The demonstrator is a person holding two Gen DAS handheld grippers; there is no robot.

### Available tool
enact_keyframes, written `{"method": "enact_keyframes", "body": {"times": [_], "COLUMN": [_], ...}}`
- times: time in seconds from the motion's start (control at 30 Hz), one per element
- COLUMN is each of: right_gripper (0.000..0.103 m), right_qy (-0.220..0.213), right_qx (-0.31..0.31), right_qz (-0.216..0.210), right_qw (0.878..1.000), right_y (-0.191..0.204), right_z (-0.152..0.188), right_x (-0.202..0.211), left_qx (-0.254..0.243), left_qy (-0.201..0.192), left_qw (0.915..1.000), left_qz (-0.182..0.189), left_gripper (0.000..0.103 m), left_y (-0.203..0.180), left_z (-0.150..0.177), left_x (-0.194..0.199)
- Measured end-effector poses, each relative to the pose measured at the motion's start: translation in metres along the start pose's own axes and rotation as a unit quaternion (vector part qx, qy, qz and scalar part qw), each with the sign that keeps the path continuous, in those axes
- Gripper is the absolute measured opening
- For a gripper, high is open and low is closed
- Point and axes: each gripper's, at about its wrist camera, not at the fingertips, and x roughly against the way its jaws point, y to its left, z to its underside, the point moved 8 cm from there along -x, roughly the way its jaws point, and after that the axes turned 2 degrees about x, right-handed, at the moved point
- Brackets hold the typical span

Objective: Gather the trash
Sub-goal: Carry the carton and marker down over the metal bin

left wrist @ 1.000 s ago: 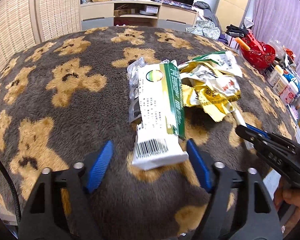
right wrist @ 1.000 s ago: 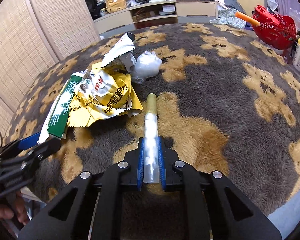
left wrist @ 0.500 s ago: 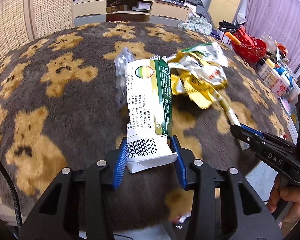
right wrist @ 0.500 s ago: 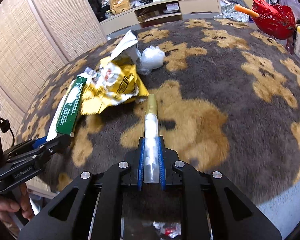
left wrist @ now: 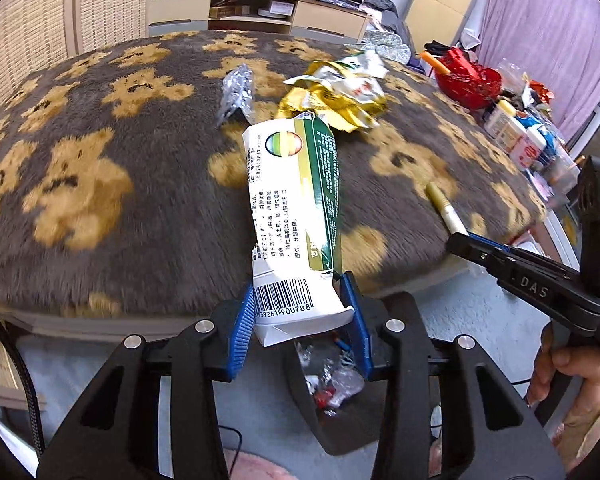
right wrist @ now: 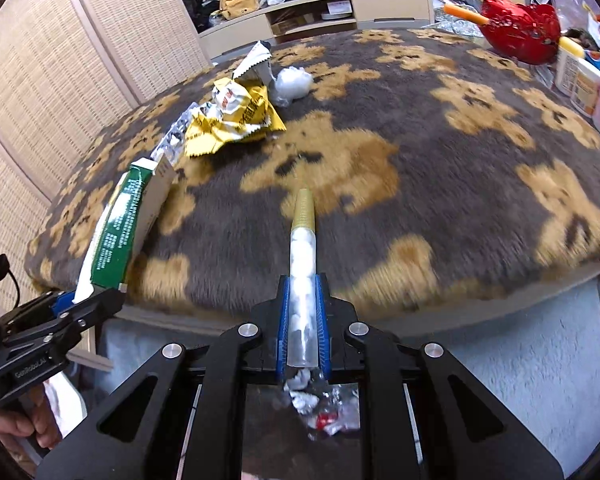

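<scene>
My left gripper (left wrist: 300,312) is shut on a flattened white and green carton (left wrist: 292,208) by its barcode end, held past the table's front edge; the carton also shows in the right wrist view (right wrist: 128,220). My right gripper (right wrist: 303,320) is shut on a clear tube with a gold cap (right wrist: 303,256), also visible in the left wrist view (left wrist: 444,208). Both are held above a dark bin (left wrist: 340,412) with wrappers inside (right wrist: 320,404). A crumpled yellow wrapper (left wrist: 336,96) and a silver foil piece (left wrist: 236,88) lie on the bear-patterned cloth (left wrist: 100,160).
A white crumpled wad (right wrist: 294,82) lies beyond the yellow wrapper (right wrist: 232,120). A red basket (right wrist: 520,26) and bottles (right wrist: 580,80) stand at the table's right side. A low cabinet (left wrist: 256,12) and woven screens (right wrist: 40,92) stand behind.
Both grippers have pulled back off the table with their loads. The left gripper closed on the carton a moment ago. The bin has come into view under both.
</scene>
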Motion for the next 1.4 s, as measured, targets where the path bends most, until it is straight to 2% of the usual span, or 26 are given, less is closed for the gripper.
{"method": "enact_keyframes", "body": {"times": [0.3, 0.57, 0.8, 1.03, 1.4], "right_gripper": [0.014, 0.014, 0.014, 0.014, 0.014], "right_qy": [-0.005, 0.008, 0.044, 0.095, 0.125], "right_qx": [-0.016, -0.033, -0.036, -0.041, -0.058], "right_qz": [-0.004, -0.009, -0.002, -0.007, 0.009], "right_qw": [1.000, 0.999, 0.998, 0.995, 0.990], "right_y": [-0.015, -0.028, -0.036, -0.036, -0.046], "right_z": [0.045, 0.086, 0.120, 0.146, 0.143], "right_x": [0.038, 0.051, 0.039, 0.004, -0.030], "left_qx": [-0.015, -0.018, -0.021, -0.020, -0.006], "left_qy": [-0.002, 0.023, 0.063, 0.111, 0.155], "left_qw": [0.9997, 0.9992, 0.9974, 0.9933, 0.9874], "left_qz": [0.018, 0.026, 0.029, 0.026, 0.029], "left_gripper": [0.040, 0.040, 0.040, 0.040, 0.040], "left_y": [-0.038, -0.060, -0.071, -0.070, -0.063], "left_z": [0.045, 0.091, 0.129, 0.157, 0.166], "left_x": [0.030, 0.027, 0.002, -0.041, -0.086]}}
